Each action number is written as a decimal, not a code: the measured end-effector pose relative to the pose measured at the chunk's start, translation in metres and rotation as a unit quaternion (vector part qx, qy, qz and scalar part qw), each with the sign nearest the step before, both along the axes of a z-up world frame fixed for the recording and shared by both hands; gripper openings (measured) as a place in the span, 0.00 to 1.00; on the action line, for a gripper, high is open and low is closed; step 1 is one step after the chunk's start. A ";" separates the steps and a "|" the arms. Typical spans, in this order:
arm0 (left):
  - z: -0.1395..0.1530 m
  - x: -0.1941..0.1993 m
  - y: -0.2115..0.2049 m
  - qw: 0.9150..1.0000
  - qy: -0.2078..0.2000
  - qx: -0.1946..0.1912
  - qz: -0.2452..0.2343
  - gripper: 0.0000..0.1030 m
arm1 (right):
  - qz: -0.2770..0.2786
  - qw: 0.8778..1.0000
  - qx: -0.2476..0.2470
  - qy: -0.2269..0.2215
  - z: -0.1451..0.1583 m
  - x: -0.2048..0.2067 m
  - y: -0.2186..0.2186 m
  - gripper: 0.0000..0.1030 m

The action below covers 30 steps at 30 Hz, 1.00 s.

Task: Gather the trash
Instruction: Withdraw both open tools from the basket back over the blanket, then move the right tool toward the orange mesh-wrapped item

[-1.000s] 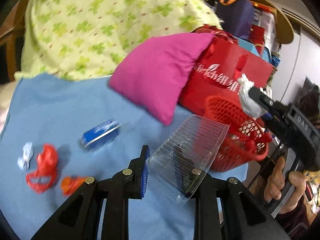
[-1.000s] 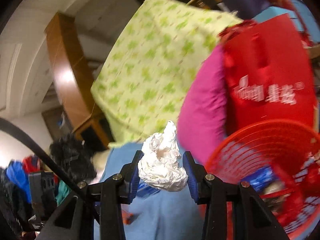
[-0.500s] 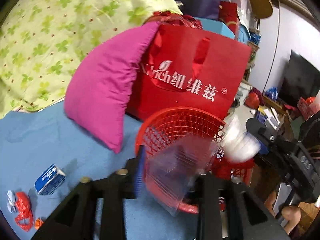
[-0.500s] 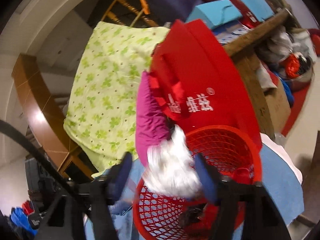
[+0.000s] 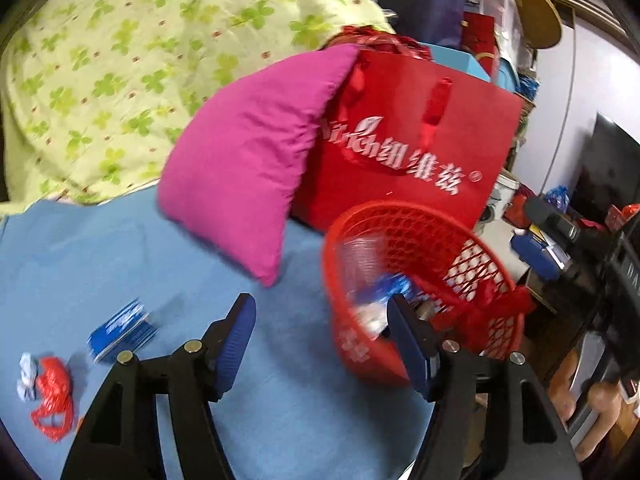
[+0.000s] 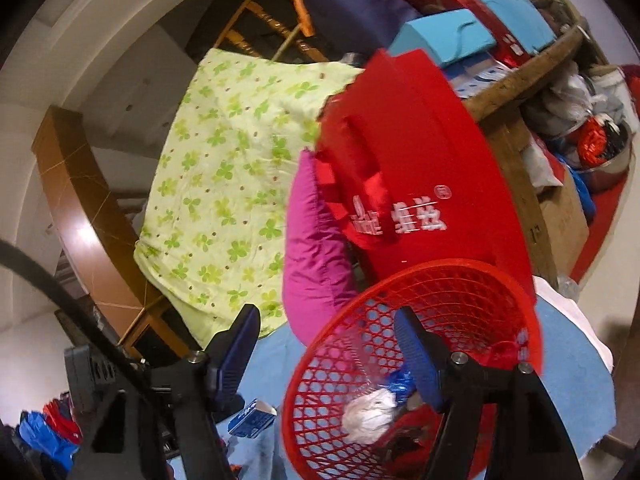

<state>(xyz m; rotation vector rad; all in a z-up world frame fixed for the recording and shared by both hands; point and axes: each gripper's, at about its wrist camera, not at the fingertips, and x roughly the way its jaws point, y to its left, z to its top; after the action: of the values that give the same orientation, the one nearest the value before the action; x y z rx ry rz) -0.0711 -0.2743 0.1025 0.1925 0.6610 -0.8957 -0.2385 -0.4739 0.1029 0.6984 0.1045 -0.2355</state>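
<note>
Left gripper (image 5: 320, 344) opening, nothing between the jaws — red basket (image 5: 404, 210) right of centre. Right gripper (image 6: 326, 354) parted, empty — crumpled tissue (image 6: 370, 414) inside.

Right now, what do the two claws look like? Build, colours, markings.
Both match: black plastic frames with triangular cut-outs, silver pivot bolts, and ribbed blue pads on the fingers. Left claw, right claw. A black cable arcs past the right one. In the left view, the right unit's black body bears pale raised lettering, unreadable. No sleeve clearly visible.
</note>
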 end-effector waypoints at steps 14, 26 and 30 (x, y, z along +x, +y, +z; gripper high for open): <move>-0.066 0.037 0.216 0.978 -0.009 0.035 0.204 0.68 | 0.126 0.984 -0.124 -0.003 0.017 0.069 0.120 0.73; -0.095 0.068 0.301 0.947 -0.011 0.048 0.319 0.69 | 0.228 0.961 -0.119 0.101 -0.021 0.158 0.208 0.74; -0.105 0.076 0.307 0.941 0.001 0.063 0.331 0.69 | 0.249 0.952 -0.128 0.126 -0.033 0.176 0.233 0.74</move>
<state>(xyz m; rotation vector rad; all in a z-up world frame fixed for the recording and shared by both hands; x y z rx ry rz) 0.0053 0.0327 -0.0028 0.0717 0.7233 -0.2048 -0.0621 -0.2407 0.0695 0.3623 0.4801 0.1484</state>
